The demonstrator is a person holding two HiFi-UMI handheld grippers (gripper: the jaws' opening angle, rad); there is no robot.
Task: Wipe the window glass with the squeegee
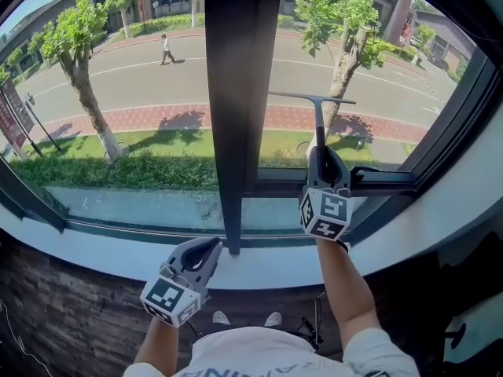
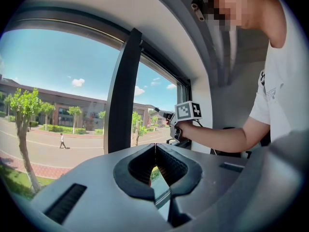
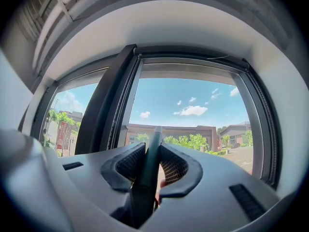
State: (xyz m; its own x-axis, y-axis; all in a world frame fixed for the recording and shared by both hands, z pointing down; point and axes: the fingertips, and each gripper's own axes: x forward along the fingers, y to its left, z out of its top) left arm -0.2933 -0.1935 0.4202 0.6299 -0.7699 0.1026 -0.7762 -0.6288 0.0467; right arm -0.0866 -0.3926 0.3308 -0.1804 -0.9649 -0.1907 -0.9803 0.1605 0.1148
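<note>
My right gripper (image 1: 319,151) has its fingers (image 3: 176,166) closed on the squeegee (image 1: 318,126). The dark handle (image 3: 147,178) sits between the two ribbed pads and runs straight out along the fingers. Its long axis stands upright, rising from the gripper in front of the right pane of the window glass (image 1: 385,69). At the top, the thin blade (image 1: 311,97) lies crosswise to the handle. It is nearly level, with its right end a touch lower. I cannot tell whether the blade's edge is touching the glass.

My left gripper (image 1: 214,245) hangs low over the white sill (image 1: 110,246), well apart from the squeegee. Its fingers are closed tip to tip with nothing between them.

A broad dark post (image 1: 236,93) stands upright just left of the squeegee and splits the window into two panes. The blade's left end comes near it. The dark lower frame (image 1: 385,181) crosses behind my right gripper.

Through the glass I see a tree (image 1: 346,45) right behind the squeegee, a grass strip, and a road (image 1: 236,73) with a person (image 1: 167,49) walking on its far side.
</note>
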